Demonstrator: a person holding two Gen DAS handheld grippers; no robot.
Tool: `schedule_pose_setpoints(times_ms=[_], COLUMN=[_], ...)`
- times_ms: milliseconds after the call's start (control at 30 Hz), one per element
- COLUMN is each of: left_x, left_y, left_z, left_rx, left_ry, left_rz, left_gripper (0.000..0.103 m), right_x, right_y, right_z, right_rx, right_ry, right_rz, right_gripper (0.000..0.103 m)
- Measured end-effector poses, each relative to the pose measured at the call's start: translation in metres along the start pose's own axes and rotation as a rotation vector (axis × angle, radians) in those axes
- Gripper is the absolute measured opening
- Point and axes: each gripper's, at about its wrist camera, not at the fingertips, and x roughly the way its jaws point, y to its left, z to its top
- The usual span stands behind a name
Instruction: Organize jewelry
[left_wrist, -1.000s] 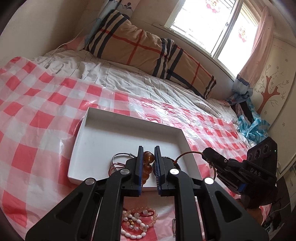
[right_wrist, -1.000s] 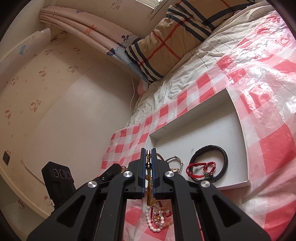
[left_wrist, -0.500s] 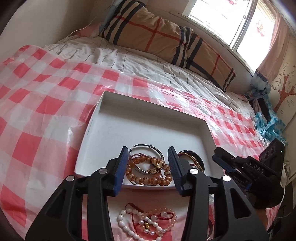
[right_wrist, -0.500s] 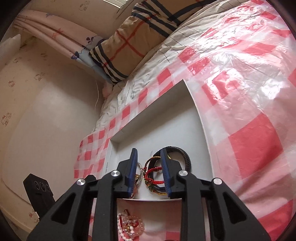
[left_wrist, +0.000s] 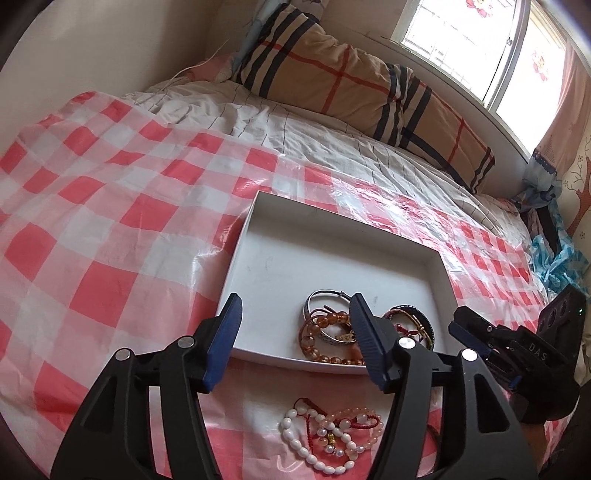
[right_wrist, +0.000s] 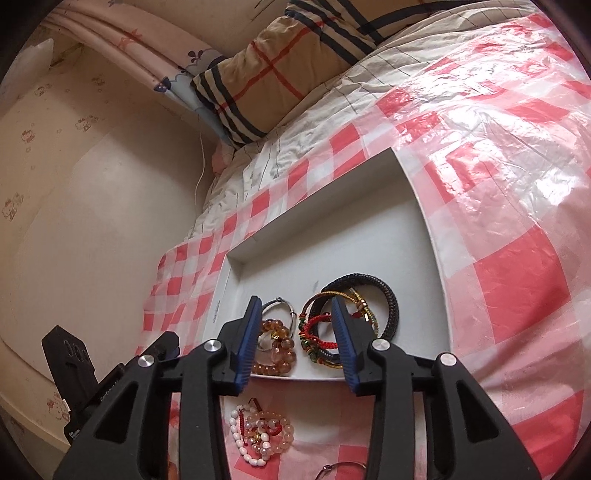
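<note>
Plainly, both grippers hung over the near edge of the white tray (left_wrist: 266, 258), which lay on the red-and-white checked plastic cloth (left_wrist: 110, 206) spread across the bed. The left gripper (left_wrist: 295, 339) had its blue-padded jaws spread wide with nothing between them, and the right gripper (right_wrist: 295, 336) likewise stood with jaws parted and empty.

Along the tray's near edge sat the jewelry already gathered: an amber bead bracelet (left_wrist: 317, 345) lying with a silver bangle (left_wrist: 323, 297) toward the near left part, and beside them, toward the near right corner, a black braided bracelet (right_wrist: 388, 299) ringed around a red cord bracelet (right_wrist: 317, 332) and thin gold-coloured bands (right_wrist: 360, 301). These pieces touched or overlapped one another.

Outside the tray, on the cloth just below its near edge, a tangle of white pearl beads (left_wrist: 314, 452) lay mixed with pale pink beads (left_wrist: 354, 415) and a red string. A plaid pillow (left_wrist: 351, 77) rested at the far edge of the bed under the window.
</note>
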Motion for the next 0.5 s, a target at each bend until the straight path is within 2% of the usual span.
schedule_pose_setpoints(times_ms=[100, 267, 333, 500], left_x=[-0.004, -0.006, -0.007, -0.014], left_y=[0.000, -0.008, -0.010, -0.001], left_z=[-0.003, -0.012, -0.016, -0.017], left_rx=[0.032, 0.144, 0.186, 0.186], left_ry=[0.017, 0.075, 0.087, 0.116], left_rz=[0.024, 0.042, 0.076, 0.095], left_gripper=[0.059, 0.059, 0.059, 0.059], right_x=[0.006, 0.025, 0.032, 0.052], right_y=[0.019, 0.046, 0.051, 0.063], right_z=[-0.008, -0.043, -0.054, -0.076], right_rx=[-0.098, -0.313, -0.366, -0.469], right_ry=[0.084, 0.306, 0.340, 0.380], right_rz=[-0.009, -0.079, -0.109, -0.156], right_gripper=[0.039, 0.039, 0.039, 0.039])
